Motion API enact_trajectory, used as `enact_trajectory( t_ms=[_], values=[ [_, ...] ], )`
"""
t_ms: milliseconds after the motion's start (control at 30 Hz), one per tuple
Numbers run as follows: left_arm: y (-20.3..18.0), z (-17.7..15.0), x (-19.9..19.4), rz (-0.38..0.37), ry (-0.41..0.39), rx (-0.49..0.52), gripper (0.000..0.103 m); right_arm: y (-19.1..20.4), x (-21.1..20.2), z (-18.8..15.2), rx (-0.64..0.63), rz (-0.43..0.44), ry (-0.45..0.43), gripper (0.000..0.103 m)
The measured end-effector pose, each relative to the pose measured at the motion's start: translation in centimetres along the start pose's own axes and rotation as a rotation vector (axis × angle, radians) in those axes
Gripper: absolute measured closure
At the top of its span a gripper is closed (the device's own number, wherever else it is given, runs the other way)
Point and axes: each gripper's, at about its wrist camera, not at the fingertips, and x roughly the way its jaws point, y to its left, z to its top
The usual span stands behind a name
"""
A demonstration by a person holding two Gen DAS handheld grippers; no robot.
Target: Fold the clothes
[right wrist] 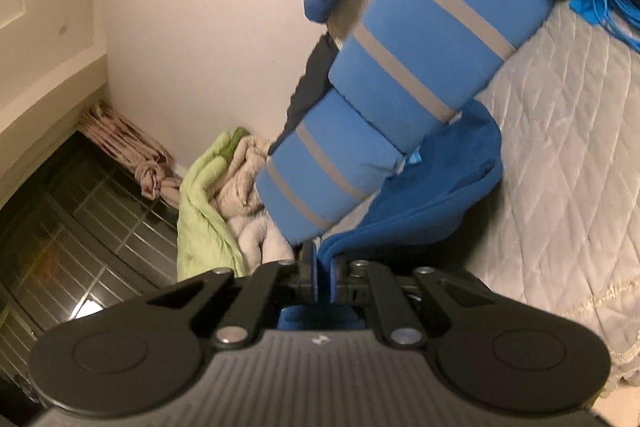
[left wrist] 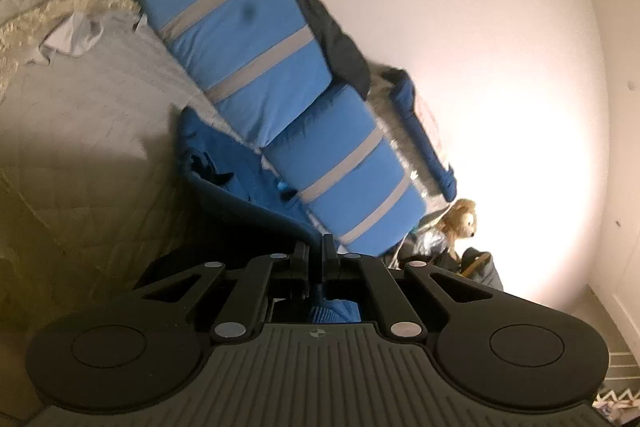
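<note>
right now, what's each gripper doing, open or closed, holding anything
Left gripper: closed, pinching the blue garment.
Right gripper: closed, pinching an edge of the same blue garment.

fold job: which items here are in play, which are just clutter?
In play:
blue garment, pinched by both tools
left tool
right tool

Clutter:
blue striped pillows
plush toy
green blanket
blue cable coil

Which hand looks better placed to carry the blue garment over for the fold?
Neither clearly: the left gripper and right gripper are both shut on the blue garment, lifting it off the bed.
</note>
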Motion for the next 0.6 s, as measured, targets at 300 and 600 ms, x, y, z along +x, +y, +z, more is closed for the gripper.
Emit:
enact_trajectory(
  t_ms=[300,600],
  values=[
    [-1.4,-0.2,-2.2,-0.043,-0.046,0.03,0.098,1.8,-2.2,-0.7,0.013,0.077,-0.045,0.096],
    [0.5,1.7,1.3,0.024,-0.036,0.015,0.098,1.7,0.7,0.1,-0.003,-0.046,-0.023,0.096]
  ],
)
